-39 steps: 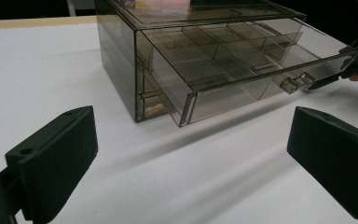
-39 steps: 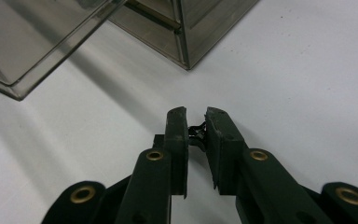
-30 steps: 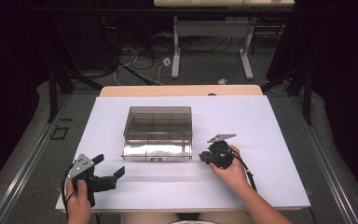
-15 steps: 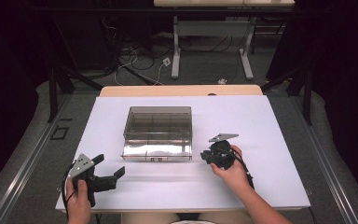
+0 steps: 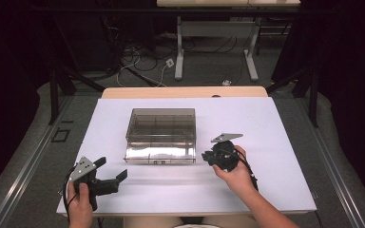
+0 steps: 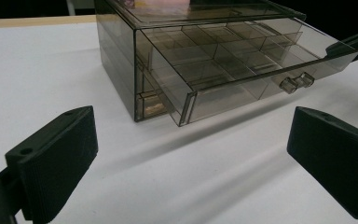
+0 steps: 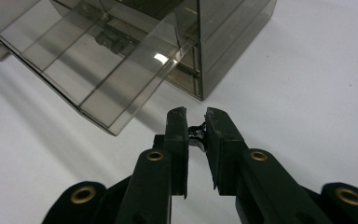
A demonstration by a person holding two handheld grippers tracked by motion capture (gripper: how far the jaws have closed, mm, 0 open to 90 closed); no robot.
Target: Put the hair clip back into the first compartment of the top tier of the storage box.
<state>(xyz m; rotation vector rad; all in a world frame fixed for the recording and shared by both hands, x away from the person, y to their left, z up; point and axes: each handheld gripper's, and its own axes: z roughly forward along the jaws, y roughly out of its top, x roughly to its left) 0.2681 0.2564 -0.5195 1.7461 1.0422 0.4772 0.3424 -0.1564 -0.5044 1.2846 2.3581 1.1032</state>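
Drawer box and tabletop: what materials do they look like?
Drawer box: likely smoky clear plastic, glossy; dividers show through the walls, and highlights glint on the drawer. Tabletop: matte white sheet, probably laminate or paper; soft shadows, no glare.

The left hand (image 5: 79,202) grips the left gripper (image 5: 111,176) at the near left of the table, its jaws spread wide apart. The right hand (image 5: 235,171) holds the right gripper (image 5: 208,156) at the near right; its jaws are drawn close together (a small dark object sits between them), pointing leftward.
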